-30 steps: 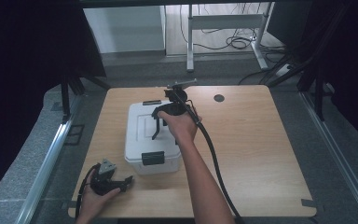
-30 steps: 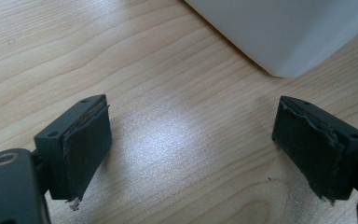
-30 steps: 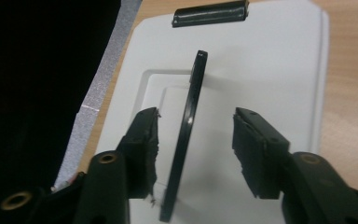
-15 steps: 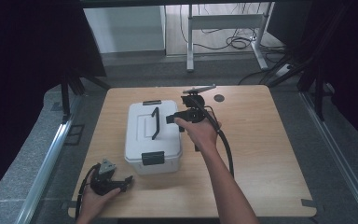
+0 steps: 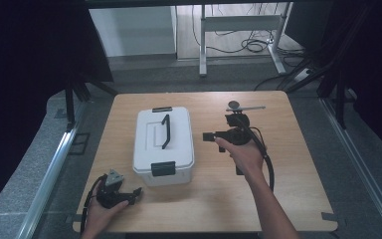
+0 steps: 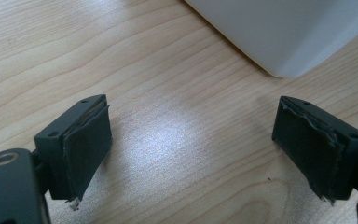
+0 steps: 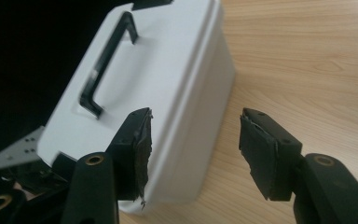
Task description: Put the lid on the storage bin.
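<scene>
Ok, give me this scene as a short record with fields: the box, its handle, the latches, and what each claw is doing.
box: white lidded box on the wooden table, lid on
handle: black handle on the lid, nothing gripping it
latches: black latch on the near end, another on the far end
left claw: open, empty, low over the table by the box's near corner
right claw: open, empty, jaws have just been opening; beside the box's right side, pointing at it
</scene>
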The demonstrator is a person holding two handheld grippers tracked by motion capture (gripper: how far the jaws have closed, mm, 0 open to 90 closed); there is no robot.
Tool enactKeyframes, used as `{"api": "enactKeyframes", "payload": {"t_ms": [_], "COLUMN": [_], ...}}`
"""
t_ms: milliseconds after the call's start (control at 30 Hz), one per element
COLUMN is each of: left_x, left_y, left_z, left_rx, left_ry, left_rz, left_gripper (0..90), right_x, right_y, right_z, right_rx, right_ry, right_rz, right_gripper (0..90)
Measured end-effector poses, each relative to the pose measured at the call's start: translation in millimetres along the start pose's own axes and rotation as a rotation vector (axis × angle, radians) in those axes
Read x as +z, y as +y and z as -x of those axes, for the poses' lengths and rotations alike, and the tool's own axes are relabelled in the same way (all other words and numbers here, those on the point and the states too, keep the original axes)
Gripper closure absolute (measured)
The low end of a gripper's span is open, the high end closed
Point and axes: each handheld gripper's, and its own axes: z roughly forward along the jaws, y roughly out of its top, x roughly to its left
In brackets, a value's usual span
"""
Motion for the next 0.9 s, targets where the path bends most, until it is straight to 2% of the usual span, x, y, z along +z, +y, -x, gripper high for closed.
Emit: {"api": "enactKeyframes", "payload": {"t_ms": [33,67,100,167,233,267,300,333,367,400,433,467,500,633,700,900], "left_x": [0.1,0.2,0.2,0.2,0.3,0.3,0.3,0.3,0.1,0.1,0.3,0.3,0.1,0.1,0.0,0.0], "left_y": [0.0,-0.1,-0.1,-0.1,-0.1,-0.1,-0.1,-0.1,-0.1,-0.1,-0.2,-0.2,-0.1,-0.1,-0.1,-0.1], "left_z": [0.1,0.1,0.1,0.1,0.2,0.2,0.2,0.2,-0.1,-0.1,0.2,0.2,-0.1,0.0,0.1,0.0], "left_rx": [-0.001,-0.001,-0.001,-0.001,-0.002,-0.002,-0.001,-0.001,0.002,0.002,-0.002,-0.002,0.002,0.002,0.002,0.002], "left_ry": [0.001,0.001,0.000,0.000,0.000,0.000,0.001,0.001,0.000,0.000,-0.001,-0.001,-0.001,-0.001,0.000,0.000], "left_rz": [0.002,0.002,0.003,0.003,0.004,0.004,0.004,0.004,0.001,0.001,0.004,0.004,0.002,0.001,0.001,0.001], "left_gripper": [11.6,11.6,11.6,11.6,11.6,11.6,11.6,11.7,11.6,11.6,11.6,11.6,11.6,11.6,11.7,11.7], "right_x": [-5.6,-5.6,-11.2,-13.1,-20.1,-20.1,-24.0,-24.0,-26.9,-26.9,-28.7,-28.7,-29.3,-27.3,-23.2,-24.1], "right_y": [-8.2,-8.2,-17.3,-21.0,-38.1,-38.1,-48.7,-48.7,-58.7,-58.7,-68.5,-68.5,-78.2,-91.0,-100.9,-105.6], "right_z": [9.7,9.7,19.8,23.7,39.8,39.8,48.6,48.6,56.6,56.6,63.3,63.3,68.6,75.5,82.1,88.1], "right_rx": [-0.001,-0.001,0.006,0.012,0.027,0.027,0.033,0.033,0.038,0.038,0.037,0.037,0.034,0.035,0.053,0.053], "right_ry": [0.000,0.000,-0.001,0.000,-0.005,-0.005,-0.007,-0.007,-0.013,-0.013,-0.014,-0.014,-0.023,-0.024,-0.023,-0.035], "right_rz": [0.011,0.011,0.024,0.029,0.036,0.036,0.033,0.033,0.035,0.035,0.038,0.038,0.038,0.031,0.018,0.026], "right_gripper": [43.3,43.3,42.7,42.5,42.0,42.0,41.9,41.9,41.6,41.6,41.4,41.4,41.2,41.1,41.1,41.1]}}
